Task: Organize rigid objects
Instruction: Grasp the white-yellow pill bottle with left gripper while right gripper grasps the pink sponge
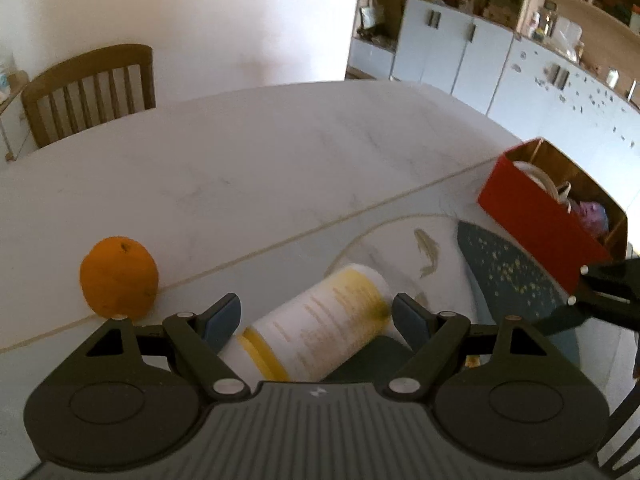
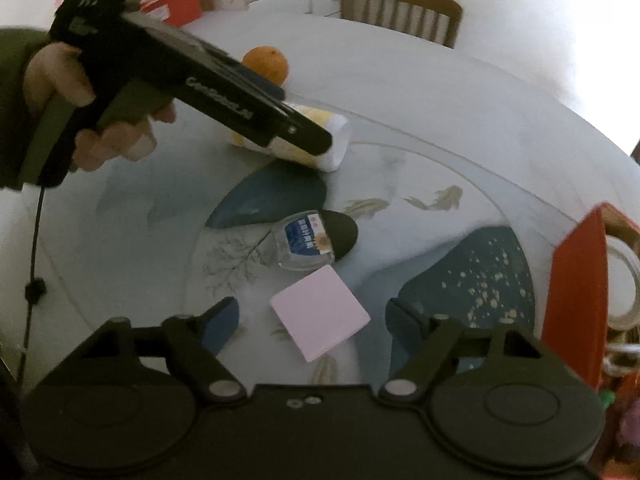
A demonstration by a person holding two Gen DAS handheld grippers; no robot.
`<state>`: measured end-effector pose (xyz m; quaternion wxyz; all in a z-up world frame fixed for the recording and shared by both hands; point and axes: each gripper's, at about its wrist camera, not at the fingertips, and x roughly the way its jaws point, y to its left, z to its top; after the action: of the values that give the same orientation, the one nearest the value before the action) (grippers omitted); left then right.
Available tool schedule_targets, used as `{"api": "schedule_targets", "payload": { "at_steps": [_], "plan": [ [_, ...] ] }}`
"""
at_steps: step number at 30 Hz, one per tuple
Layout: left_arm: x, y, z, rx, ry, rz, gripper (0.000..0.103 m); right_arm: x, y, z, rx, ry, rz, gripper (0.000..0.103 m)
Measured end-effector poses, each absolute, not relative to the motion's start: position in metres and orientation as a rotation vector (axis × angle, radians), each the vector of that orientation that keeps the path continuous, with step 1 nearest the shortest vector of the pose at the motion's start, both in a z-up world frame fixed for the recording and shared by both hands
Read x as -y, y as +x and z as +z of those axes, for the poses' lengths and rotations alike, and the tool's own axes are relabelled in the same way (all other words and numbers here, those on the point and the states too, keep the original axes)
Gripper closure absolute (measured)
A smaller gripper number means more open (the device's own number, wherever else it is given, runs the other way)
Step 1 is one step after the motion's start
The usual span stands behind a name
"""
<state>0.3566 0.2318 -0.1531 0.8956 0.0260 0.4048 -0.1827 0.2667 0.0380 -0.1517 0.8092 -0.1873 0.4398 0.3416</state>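
A white bottle with yellow bands (image 1: 324, 328) lies on its side on the table, between the fingers of my left gripper (image 1: 316, 314). The jaws stand wide around it; the right pad is very near it, and I see no squeeze. From the right wrist view the left gripper (image 2: 316, 140), held in a person's hand (image 2: 60, 80), reaches down over this bottle (image 2: 336, 140). My right gripper (image 2: 312, 320) is open over a pink square block (image 2: 320, 312), with gaps on both sides. A small clear bottle with a blue label (image 2: 306, 246) lies just beyond the block, against a dark pebble (image 2: 342, 234).
An orange (image 1: 118, 276) sits left of the white bottle. A red open box (image 1: 540, 216) holding a tape roll (image 2: 622, 284) stands at the right. The table (image 1: 240, 168) has a painted blue-and-fish pattern. A wooden chair (image 1: 88, 92) stands behind it, cupboards at the far right.
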Motion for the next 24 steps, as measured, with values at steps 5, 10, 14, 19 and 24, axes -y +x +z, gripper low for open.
{"api": "schedule_targets", "payload": {
  "at_steps": [5,10,14,19,24],
  "plan": [
    [-0.228,0.355,-0.162,-0.866,0.063,-0.403,0.020,-0.042,0.269,-0.157,-0.930,-0.423,0.745,0.035],
    [-0.226,0.348,-0.167,-0.864,0.078,-0.382,0.021,-0.042,0.270,-0.155,-0.917,-0.419,0.745,0.049],
    [-0.224,0.339,-0.170,-0.855,0.090,-0.371,0.033,-0.042,0.265,-0.155,-0.911,-0.417,0.741,0.052],
    [-0.219,0.331,-0.170,-0.850,0.119,-0.334,0.058,-0.044,0.256,-0.154,-0.901,-0.423,0.723,0.061],
    [-0.213,0.328,-0.169,-0.852,0.131,-0.289,0.058,-0.046,0.246,-0.152,-0.897,-0.420,0.676,0.062]
  ]
}}
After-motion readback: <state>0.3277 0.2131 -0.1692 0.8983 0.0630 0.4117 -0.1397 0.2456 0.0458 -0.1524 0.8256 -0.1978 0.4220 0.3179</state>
